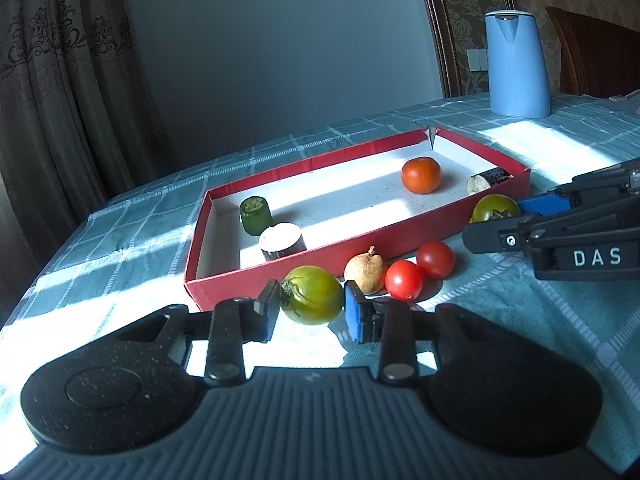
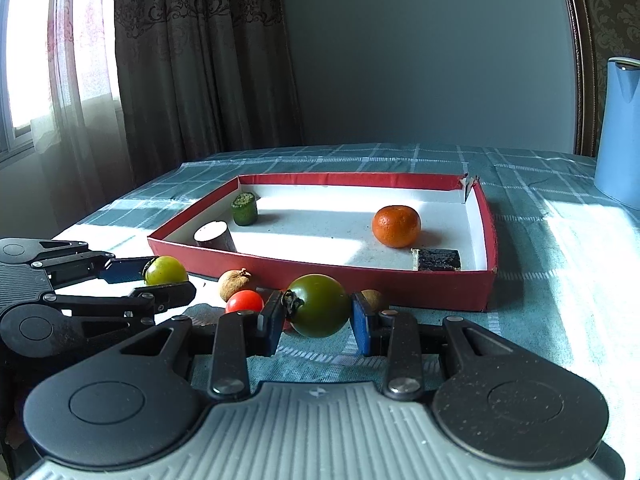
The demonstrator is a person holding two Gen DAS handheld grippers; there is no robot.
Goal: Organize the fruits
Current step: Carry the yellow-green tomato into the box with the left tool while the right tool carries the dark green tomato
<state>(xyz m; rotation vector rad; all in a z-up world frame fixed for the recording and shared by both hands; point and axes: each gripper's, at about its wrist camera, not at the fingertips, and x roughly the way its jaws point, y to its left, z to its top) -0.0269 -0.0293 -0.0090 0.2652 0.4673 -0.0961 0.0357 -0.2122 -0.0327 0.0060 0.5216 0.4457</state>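
We are pinching one green tomato (image 1: 312, 295) in the left gripper (image 1: 310, 312) at lower centre of its view, and another green tomato (image 2: 318, 305) in the right gripper (image 2: 316, 320), fingers pressing on each, probably to carry both over the near wall. The red box (image 2: 320, 274) is sitting just behind, holding an orange (image 2: 396, 226). Everything is resting on a checked tablecloth (image 2: 560, 264) in patchy sunlight, with curtains (image 2: 192, 60) hanging upper left.

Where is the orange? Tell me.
The orange sits inside the red box, toward its right end in the right wrist view, just behind the dark cut piece by the front wall.
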